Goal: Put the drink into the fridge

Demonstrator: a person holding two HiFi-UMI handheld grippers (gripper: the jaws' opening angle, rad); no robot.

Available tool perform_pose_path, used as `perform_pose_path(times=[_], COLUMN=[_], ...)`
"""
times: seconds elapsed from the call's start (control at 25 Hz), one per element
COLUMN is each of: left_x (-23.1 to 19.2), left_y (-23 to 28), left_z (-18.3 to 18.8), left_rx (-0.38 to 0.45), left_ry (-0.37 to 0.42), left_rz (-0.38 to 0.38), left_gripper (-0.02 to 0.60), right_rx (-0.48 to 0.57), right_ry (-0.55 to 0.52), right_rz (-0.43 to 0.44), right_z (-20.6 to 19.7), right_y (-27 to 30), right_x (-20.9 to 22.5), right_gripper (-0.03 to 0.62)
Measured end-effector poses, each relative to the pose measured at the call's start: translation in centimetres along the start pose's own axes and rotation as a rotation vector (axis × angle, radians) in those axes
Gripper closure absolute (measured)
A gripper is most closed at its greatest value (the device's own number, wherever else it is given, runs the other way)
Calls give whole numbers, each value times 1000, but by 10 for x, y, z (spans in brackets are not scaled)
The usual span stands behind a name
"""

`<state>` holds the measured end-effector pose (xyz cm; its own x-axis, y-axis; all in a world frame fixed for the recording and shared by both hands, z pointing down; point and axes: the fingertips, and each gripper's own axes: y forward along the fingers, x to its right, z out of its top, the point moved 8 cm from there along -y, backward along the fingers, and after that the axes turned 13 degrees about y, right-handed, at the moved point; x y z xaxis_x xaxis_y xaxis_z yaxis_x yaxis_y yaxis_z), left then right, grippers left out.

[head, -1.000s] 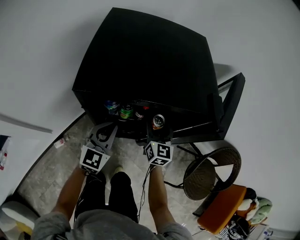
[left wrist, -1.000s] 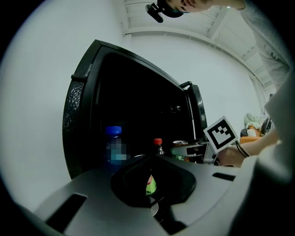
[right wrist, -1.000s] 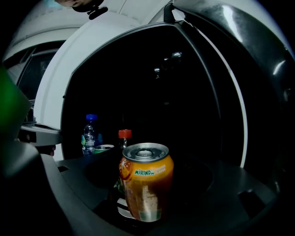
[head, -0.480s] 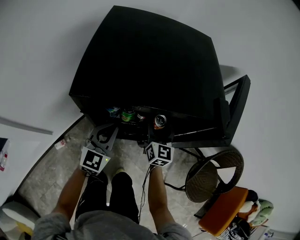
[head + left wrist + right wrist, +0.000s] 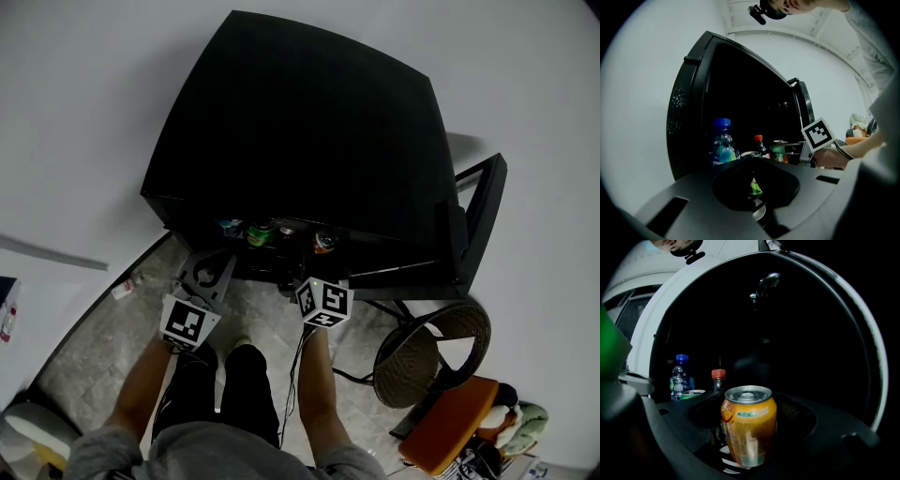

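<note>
- While clamping the orange Mirinda can (image 5: 749, 420) in the right gripper (image 5: 748, 459), avoid clipping the red-capped bottle (image 5: 718, 379): probable toppling.
- Left gripper (image 5: 204, 270): fingers released, empty, outside fridge (image 5: 300, 122).

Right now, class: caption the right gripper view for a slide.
Hand-held gripper holding an orange can at the open fridge, bottles beyond.

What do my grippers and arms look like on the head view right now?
The left gripper is a dark grey forked body with cut-outs; the right gripper is dark too. Each carries a white cube with black square markers. A thin dark cable hangs from the right one. The person wears short grey sleeves.
</note>
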<state>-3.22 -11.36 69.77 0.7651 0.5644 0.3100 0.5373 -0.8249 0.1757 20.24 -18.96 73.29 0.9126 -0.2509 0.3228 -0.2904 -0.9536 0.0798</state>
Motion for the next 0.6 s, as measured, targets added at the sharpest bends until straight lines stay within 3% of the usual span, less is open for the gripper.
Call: perform_pose_path(times=[0.6], left_x=[-3], left_y=[1], left_z=[-4], left_rx=[-17], left_ry=[-20], left_rz=[4], left_gripper=[577], right_rx=[-37], right_ry=[6], right_rz=[-14], right_z=[4], right_y=[12], right_x=[1], right_gripper=[260])
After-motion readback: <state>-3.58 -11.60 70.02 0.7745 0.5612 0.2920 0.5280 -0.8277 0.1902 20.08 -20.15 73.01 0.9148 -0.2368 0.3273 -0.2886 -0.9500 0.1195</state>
